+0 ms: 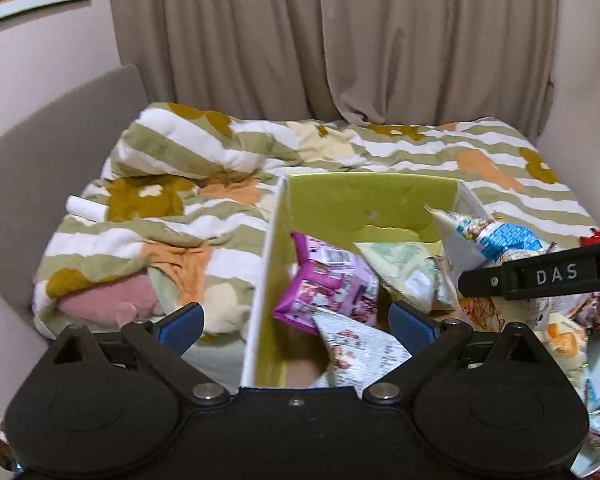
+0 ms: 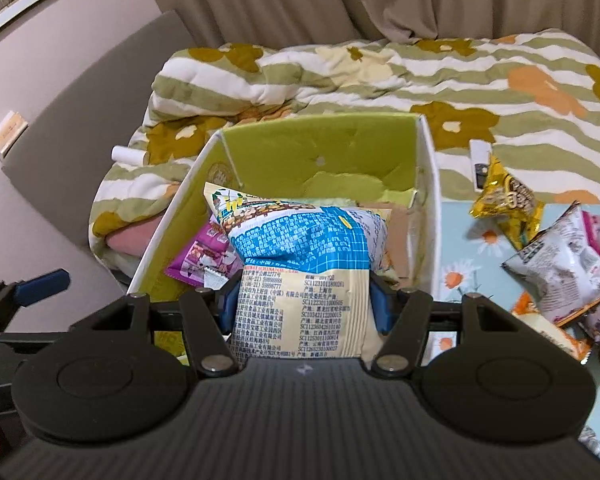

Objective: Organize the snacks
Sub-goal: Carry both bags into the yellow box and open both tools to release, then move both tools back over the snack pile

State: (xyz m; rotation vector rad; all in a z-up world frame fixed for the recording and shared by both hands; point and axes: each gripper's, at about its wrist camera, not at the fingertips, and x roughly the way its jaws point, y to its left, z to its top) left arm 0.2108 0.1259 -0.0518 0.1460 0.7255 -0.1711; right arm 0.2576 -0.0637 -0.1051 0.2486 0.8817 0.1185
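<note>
A green-lined cardboard box (image 1: 364,196) stands on the bed; it also shows in the right wrist view (image 2: 320,140). Inside lie a purple snack packet (image 1: 328,284), a pale green packet (image 1: 404,268) and a white printed packet (image 1: 360,348). My right gripper (image 2: 302,304) is shut on a blue and cream snack bag (image 2: 300,248) and holds it over the box opening. In the left wrist view this bag (image 1: 500,240) hangs at the box's right wall under the right gripper's arm (image 1: 540,276). My left gripper (image 1: 296,320) is open and empty, straddling the box's left wall.
Loose snacks lie right of the box on a daisy-print surface (image 2: 456,248): a yellow packet (image 2: 504,200) and a grey packet (image 2: 560,264). A striped floral quilt (image 2: 380,76) covers the bed. A white roll (image 1: 86,205) lies at left. Curtains hang behind.
</note>
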